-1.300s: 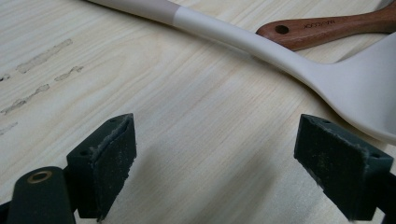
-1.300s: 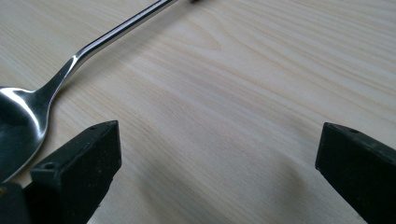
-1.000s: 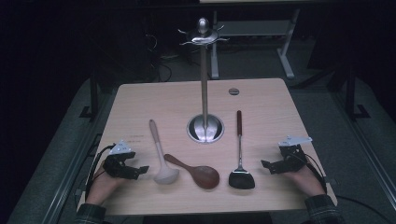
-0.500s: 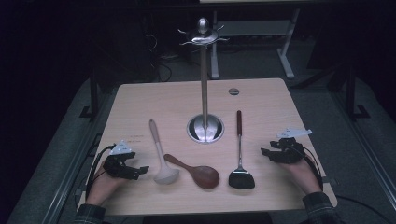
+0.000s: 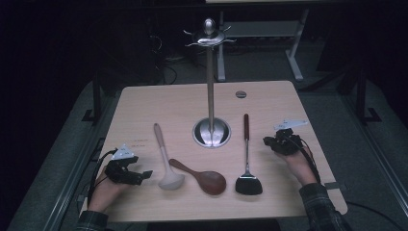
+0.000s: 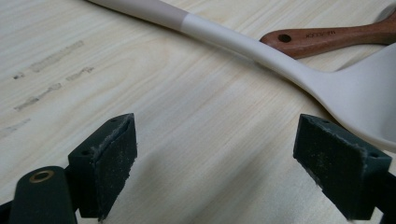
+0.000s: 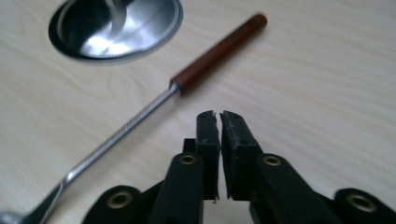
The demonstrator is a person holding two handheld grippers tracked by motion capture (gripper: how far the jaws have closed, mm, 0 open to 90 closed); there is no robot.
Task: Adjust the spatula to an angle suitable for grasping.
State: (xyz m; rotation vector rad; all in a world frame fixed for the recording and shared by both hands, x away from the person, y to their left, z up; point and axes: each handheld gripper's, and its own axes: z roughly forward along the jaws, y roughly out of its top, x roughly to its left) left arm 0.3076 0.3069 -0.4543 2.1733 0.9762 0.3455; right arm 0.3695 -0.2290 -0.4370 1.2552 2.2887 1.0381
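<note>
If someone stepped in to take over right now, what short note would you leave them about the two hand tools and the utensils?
Left tool: jaws wide open, resting on the table beside the white ladle, holding nothing.
Right tool: jaws have just closed, nothing between them; it sits right of the black spatula, near its brown handle, not touching it.
Things: ladle, wooden spoon and spatula lie flat in front of the steel hanging stand, whose hooks at the top are bare.
Done: nothing hung yet.
Left, most likely: pick up each utensil and hang it on the stand.
</note>
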